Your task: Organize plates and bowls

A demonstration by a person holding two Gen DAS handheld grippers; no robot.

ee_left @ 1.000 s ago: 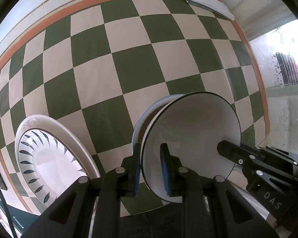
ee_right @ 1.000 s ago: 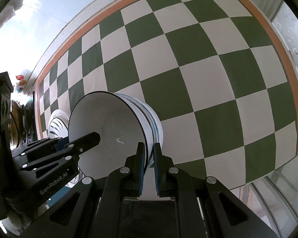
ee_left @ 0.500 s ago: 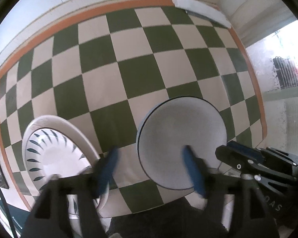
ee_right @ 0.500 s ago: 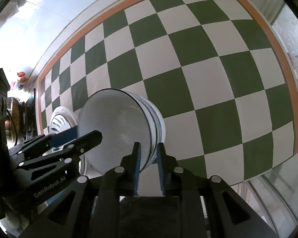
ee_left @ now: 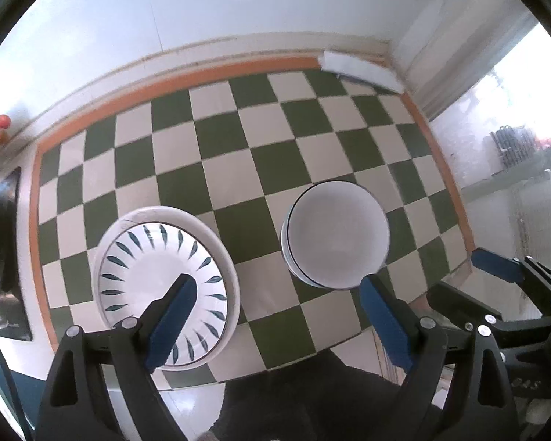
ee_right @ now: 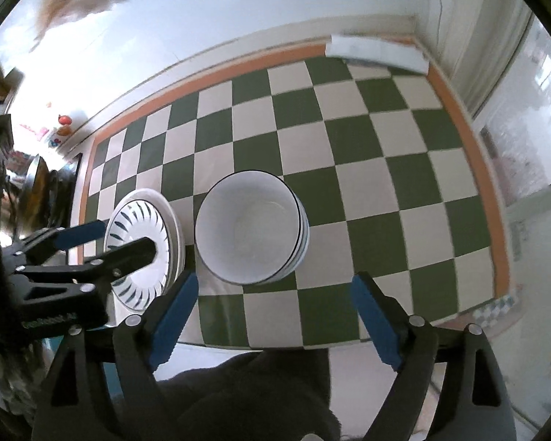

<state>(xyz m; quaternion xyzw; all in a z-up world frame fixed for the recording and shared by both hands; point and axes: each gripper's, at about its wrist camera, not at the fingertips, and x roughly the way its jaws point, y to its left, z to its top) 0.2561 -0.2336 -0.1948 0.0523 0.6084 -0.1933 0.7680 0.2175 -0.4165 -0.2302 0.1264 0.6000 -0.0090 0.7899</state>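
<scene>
A stack of white bowls with dark rims [ee_left: 336,235] [ee_right: 248,231] stands upright on the green-and-cream checked cloth [ee_left: 238,147]. To its left lies a stack of plates, the top one white with dark leaf marks [ee_left: 165,290] [ee_right: 143,253]. My left gripper [ee_left: 275,286] hangs above the cloth between plates and bowls; its jaws are opening, with nothing between them. My right gripper [ee_right: 275,283] hovers just in front of the bowls, its jaws also opening and empty. Each gripper shows in the other's view: the right one [ee_left: 470,279], the left one [ee_right: 117,239] over the plates.
An orange border edges the cloth [ee_right: 470,139]. A flat white folded item [ee_left: 360,70] lies at the far right corner by the wall. Dark kitchen gear [ee_right: 40,183] stands off the cloth's left edge. A bright window [ee_left: 514,147] is to the right.
Both grippers were shut on the top bowl's rim; they have opened wide, let it go and risen. The bowl now rests level in the stack.
</scene>
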